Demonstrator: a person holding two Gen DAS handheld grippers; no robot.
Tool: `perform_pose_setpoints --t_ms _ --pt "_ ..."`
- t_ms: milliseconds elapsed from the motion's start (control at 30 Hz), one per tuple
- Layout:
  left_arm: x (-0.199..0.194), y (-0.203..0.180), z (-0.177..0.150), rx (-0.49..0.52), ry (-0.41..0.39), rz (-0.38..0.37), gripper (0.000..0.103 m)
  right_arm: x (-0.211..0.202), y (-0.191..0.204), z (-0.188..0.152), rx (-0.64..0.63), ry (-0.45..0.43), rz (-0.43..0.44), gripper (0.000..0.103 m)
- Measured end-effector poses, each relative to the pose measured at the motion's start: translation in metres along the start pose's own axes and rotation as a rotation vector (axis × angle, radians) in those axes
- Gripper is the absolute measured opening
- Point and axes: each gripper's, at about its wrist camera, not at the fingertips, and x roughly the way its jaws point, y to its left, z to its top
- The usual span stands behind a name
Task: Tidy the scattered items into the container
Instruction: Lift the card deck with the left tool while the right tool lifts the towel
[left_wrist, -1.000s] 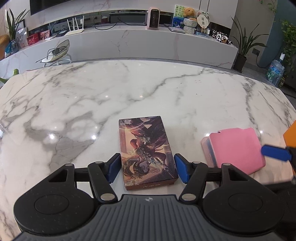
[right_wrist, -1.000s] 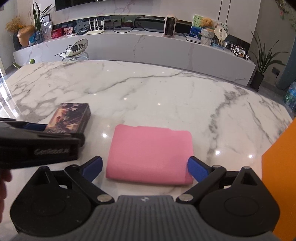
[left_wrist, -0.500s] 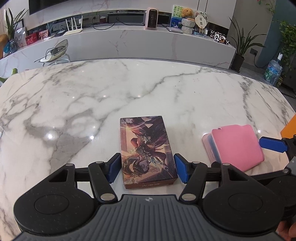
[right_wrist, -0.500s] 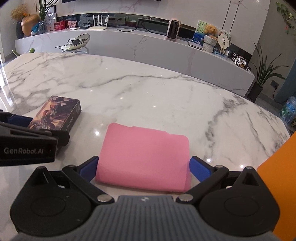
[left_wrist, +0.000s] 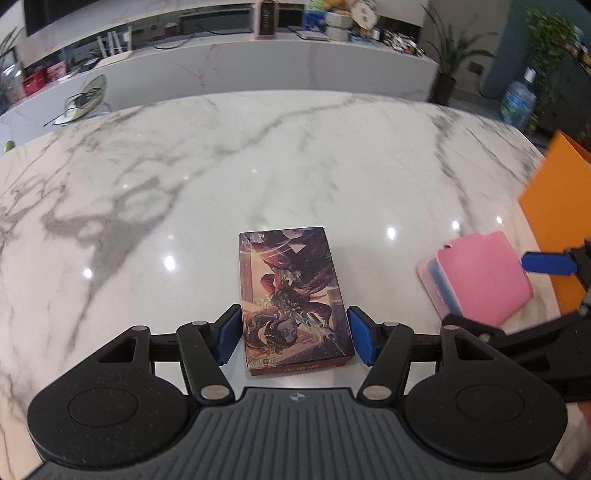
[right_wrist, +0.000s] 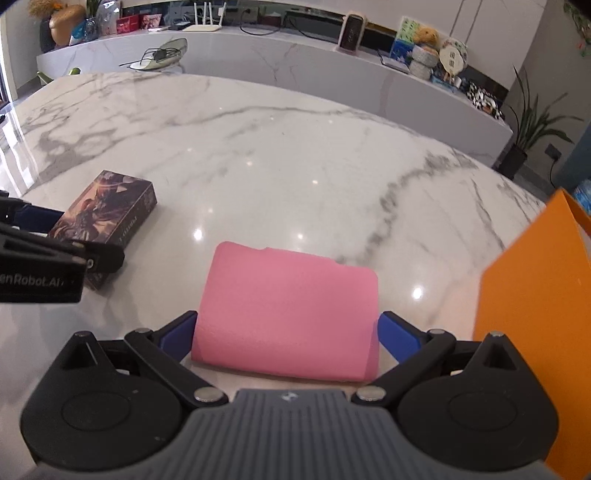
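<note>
A dark illustrated card box (left_wrist: 290, 299) lies on the marble table between the blue pads of my left gripper (left_wrist: 293, 334), which touch or nearly touch its sides. It also shows in the right wrist view (right_wrist: 105, 218). A pink folded cloth case (right_wrist: 288, 314) sits between the pads of my right gripper (right_wrist: 288, 338), which press on its two sides; it shows in the left wrist view (left_wrist: 480, 278) too. An orange container (right_wrist: 535, 314) stands at the right, also in the left wrist view (left_wrist: 557, 206).
The marble table (left_wrist: 258, 166) stretches ahead. A white marble counter (right_wrist: 295, 62) with a router, heater and toys runs behind it. Potted plants (right_wrist: 532, 129) and a water bottle (left_wrist: 517, 103) stand on the floor at the right.
Both grippers have closed in on their objects. The right gripper now grips the pink case and the view has shifted, bringing the orange container further in.
</note>
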Motion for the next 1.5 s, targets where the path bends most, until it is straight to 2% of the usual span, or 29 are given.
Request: perform_pose_setpoints --t_ms 133,367,500,700,900,933,967,1033,1100,1167,1367,1500 --pt "-0.013 -0.013 -0.020 0.034 0.023 -0.018 0.071 -0.015 0.002 -0.018 -0.012 0.032 0.002 0.102" --pt "-0.038 -0.022 -0.049 0.035 0.102 -0.010 0.070 -0.050 0.029 -0.053 -0.134 0.059 0.080 0.102" --pt "-0.051 -0.028 -0.066 0.051 0.120 -0.007 0.070 -0.067 0.037 -0.071 -0.177 0.076 0.107 0.102" --pt "-0.064 -0.040 -0.084 0.071 0.131 -0.011 0.070 -0.089 0.027 -0.080 -0.082 0.086 0.117 0.102" --pt "-0.065 -0.041 -0.088 0.066 0.132 -0.011 0.070 -0.109 0.018 -0.092 -0.023 0.074 0.101 0.100" --pt "-0.065 -0.041 -0.088 0.066 0.132 -0.010 0.070 -0.110 0.015 -0.095 -0.005 0.080 0.100 0.092" --pt "-0.065 -0.042 -0.088 0.066 0.131 -0.008 0.070 -0.108 0.012 -0.097 0.015 0.092 0.091 0.077" --pt "-0.065 -0.042 -0.088 0.067 0.128 -0.008 0.070 -0.106 0.004 -0.101 0.055 0.116 0.073 0.061" --pt "-0.064 -0.042 -0.089 0.067 0.127 -0.010 0.070 -0.100 -0.002 -0.104 0.094 0.142 0.056 0.057" --pt "-0.064 -0.041 -0.088 0.068 0.124 -0.013 0.070 -0.095 -0.006 -0.105 0.117 0.155 0.036 0.045" --pt "-0.059 -0.038 -0.082 0.084 0.117 -0.027 0.070 -0.084 -0.008 -0.094 0.098 0.136 -0.045 0.040" --pt "-0.054 -0.035 -0.075 0.088 0.110 -0.034 0.070 -0.074 -0.009 -0.079 0.086 0.120 -0.044 0.039"
